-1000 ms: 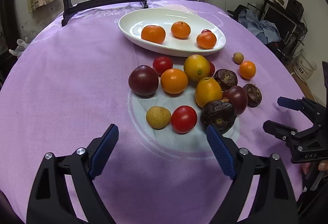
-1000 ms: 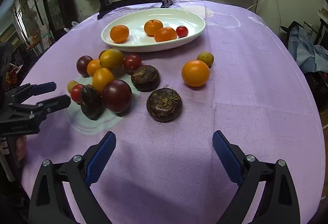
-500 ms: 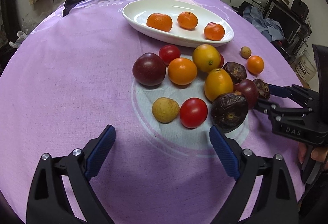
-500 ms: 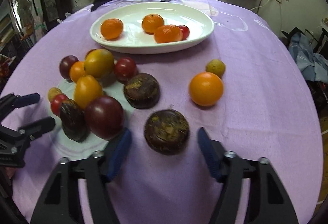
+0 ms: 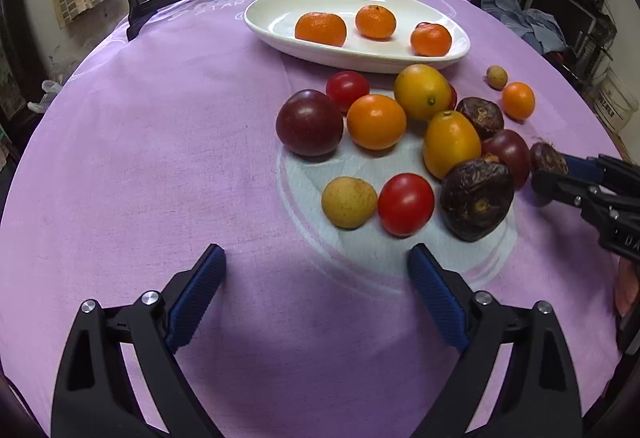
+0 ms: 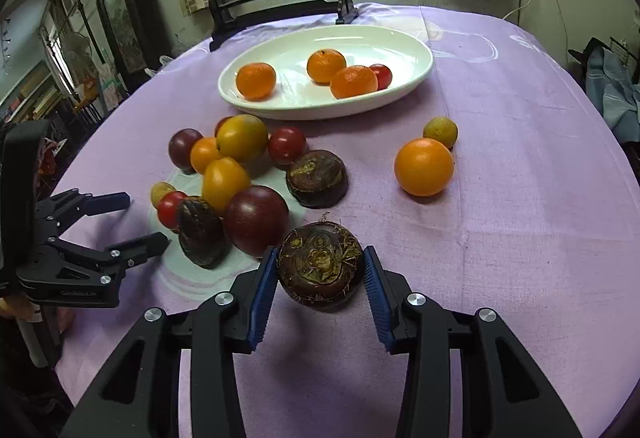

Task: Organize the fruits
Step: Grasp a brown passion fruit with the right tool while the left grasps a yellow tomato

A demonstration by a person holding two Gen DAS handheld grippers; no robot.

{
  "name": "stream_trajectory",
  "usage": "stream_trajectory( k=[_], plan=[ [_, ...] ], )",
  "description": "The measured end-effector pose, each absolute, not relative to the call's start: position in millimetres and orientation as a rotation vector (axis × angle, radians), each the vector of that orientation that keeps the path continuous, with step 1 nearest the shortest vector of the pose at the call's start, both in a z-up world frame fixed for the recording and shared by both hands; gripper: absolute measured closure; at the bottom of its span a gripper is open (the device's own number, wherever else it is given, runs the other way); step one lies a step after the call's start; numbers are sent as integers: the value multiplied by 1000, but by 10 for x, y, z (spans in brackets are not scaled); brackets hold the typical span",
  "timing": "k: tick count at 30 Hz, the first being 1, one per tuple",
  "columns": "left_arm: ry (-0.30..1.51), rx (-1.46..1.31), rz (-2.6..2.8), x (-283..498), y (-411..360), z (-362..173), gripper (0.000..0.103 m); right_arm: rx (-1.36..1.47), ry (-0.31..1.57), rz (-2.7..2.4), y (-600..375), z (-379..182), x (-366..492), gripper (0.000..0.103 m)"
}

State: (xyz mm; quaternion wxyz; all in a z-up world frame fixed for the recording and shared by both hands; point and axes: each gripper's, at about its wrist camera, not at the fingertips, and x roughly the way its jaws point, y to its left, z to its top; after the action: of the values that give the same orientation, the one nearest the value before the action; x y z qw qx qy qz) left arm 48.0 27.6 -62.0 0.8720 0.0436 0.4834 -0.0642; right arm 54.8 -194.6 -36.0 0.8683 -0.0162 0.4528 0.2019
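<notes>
right gripper: jaws closing, blue pads on both sides of a dark brown water chestnut near the counter edge
left gripper: spread wide, nothing between the pads
white oval dish: three mandarins, one cherry tomato
loose fruit pile: beside the dish

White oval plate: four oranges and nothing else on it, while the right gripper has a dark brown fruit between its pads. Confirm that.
Not quite. The right wrist view shows the white oval plate holding three oranges and a red tomato. The rest holds: the right gripper is closing on the dark brown fruit.
</notes>
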Motion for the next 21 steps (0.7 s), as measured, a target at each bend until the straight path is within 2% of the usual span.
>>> stream_trajectory(
  k=[5,15,20,21],
  plan=[
    [1012,95,-165,525,372,-624,17,-24,948,453,-1923,-355,536,60],
    [976,169,-239,712,237,-599,42,-3,939,499,-1888,-333,508,60],
    [962,163,-300,794,140,-592,64,9,942,505,-1899,-341,514,60],
    [961,164,-312,780,120,-587,74,12,940,503,-1905,-337,515,60]
  ],
)
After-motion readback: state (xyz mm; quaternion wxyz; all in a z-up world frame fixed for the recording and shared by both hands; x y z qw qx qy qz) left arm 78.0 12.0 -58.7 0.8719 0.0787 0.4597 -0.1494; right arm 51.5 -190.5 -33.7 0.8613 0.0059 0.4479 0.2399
